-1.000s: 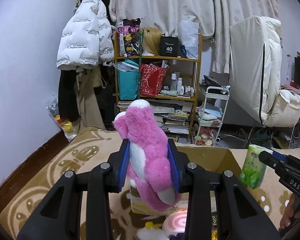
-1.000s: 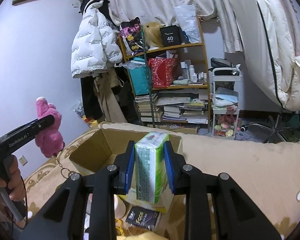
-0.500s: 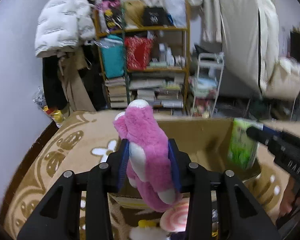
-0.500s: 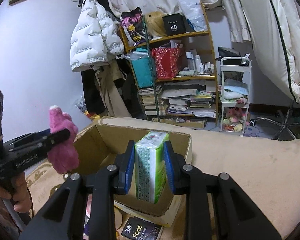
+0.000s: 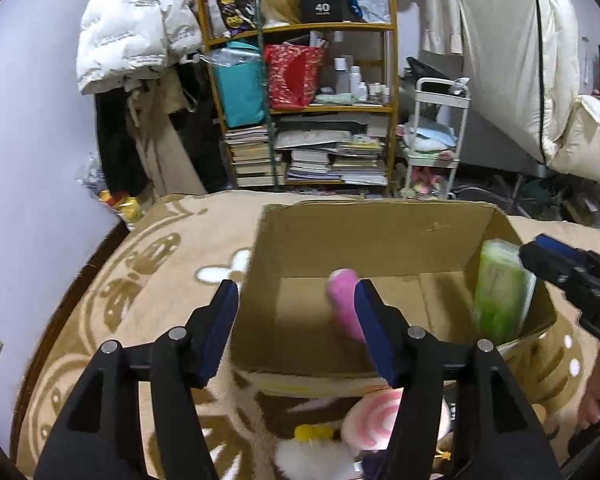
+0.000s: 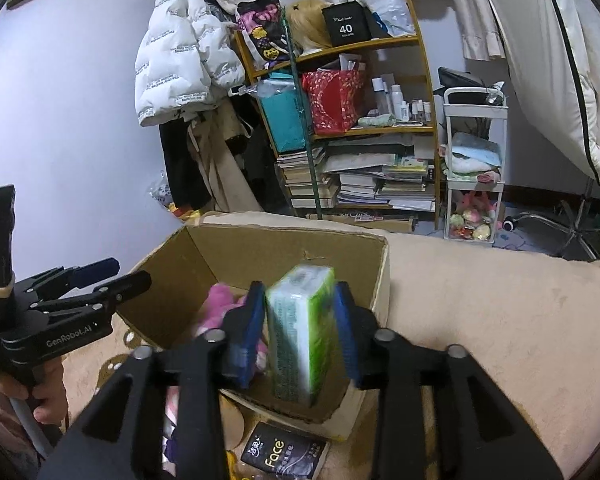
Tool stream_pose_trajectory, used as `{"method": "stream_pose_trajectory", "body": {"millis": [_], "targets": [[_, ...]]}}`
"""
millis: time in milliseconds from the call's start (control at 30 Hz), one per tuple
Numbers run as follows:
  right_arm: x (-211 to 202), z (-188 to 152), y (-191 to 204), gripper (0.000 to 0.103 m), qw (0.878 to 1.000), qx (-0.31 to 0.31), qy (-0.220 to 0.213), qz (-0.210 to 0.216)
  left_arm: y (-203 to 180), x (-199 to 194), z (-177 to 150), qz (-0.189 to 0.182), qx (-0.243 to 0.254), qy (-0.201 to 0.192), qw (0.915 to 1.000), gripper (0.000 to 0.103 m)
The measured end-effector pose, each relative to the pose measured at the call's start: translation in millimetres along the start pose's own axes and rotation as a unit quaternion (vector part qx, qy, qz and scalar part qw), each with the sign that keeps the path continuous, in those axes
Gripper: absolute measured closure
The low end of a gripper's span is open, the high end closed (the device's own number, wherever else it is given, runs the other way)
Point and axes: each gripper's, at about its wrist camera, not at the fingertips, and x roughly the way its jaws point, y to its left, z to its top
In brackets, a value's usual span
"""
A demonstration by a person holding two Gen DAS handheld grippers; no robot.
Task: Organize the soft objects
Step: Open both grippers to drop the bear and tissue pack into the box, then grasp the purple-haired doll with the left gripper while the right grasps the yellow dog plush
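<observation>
Both grippers hover over an open cardboard box (image 5: pixel 380 210) on a patterned blanket. My left gripper (image 5: pixel 296 320) has its jaws opening, and no pad presses on the pink plush toy (image 5: pixel 342 300), which hangs blurred just inside the right finger, over the box's floor. In the right wrist view the plush (image 6: pixel 220 306) lies in the box, with the left gripper (image 6: pixel 132 272) above the box's left wall. My right gripper (image 6: pixel 298 320) has its jaws opening around a green tissue pack (image 6: pixel 300 332), blurred and loose between the pads. The left wrist view shows that pack (image 5: pixel 500 288) at the box's right wall.
A pink-and-white swirl plush (image 5: pixel 376 420) and a white-and-yellow one (image 5: pixel 312 444) lie on the blanket (image 5: pixel 160 264) before the box. A black "Face" packet (image 6: pixel 284 454) lies at the box's near corner. A crowded bookshelf (image 5: pixel 312 100) and a white cart (image 5: pixel 436 136) stand behind.
Both grippers came down over the box. The left jaws spread and let go of the pink plush, which dropped into the box. The right jaws widened off the tissue pack.
</observation>
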Motion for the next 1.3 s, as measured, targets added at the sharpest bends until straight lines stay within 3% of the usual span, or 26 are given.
{"method": "stream_pose_trajectory", "body": {"millis": [67, 167, 233, 300, 367, 533, 900, 1067, 1300], "targets": [[-6.9, -1.7, -1.3, 0.043, 1.000, 0.008, -0.006, -0.004, 3.9, -3.6, -3.0, 0.014, -0.007, 0.003, 0.9999, 0.032], [-18.7, -2.9, -1.3, 0.034, 1.000, 0.015, -0.017, -0.005, 8.8, -13.7, -6.5, 0.006, -0.010, 0.001, 0.9999, 0.026], [-26.5, -2.7, -0.7, 0.023, 1.000, 0.021, -0.023, -0.003, 10.7, -22.1, -8.3, 0.011, -0.009, -0.004, 0.9999, 0.018], [-34.7, -4.0, 0.5, 0.005, 0.999, 0.030, -0.025, -0.004, 14.1, -31.8, -10.2, 0.016, -0.016, -0.010, 0.9997, 0.011], [-43.4, -5.2, 3.0, 0.000, 0.999, 0.035, -0.025, -0.012, 18.2, -41.6, -13.0, 0.014, -0.028, -0.020, 0.9993, 0.009], [-62.6, -9.5, 7.9, 0.000, 0.999, 0.042, -0.018, -0.020, 20.3, -66.9, -22.6, 0.012, -0.032, -0.024, 0.9991, 0.003], [-111.1, -27.3, 27.1, 0.000, 0.999, 0.032, 0.011, -0.029, 5.5, -134.6, -52.3, -0.005, -0.011, -0.028, 0.9995, 0.002], [-123.0, -34.9, 34.0, 0.000, 0.999, 0.019, 0.026, -0.027, 6.4, -148.3, -61.1, -0.012, -0.013, -0.018, 0.9997, 0.002], [-130.2, -44.8, 29.3, 0.000, 0.997, 0.051, 0.040, -0.039, 8.6, -146.5, -75.8, -0.033, -0.028, 0.016, 0.9989, 0.002]]}}
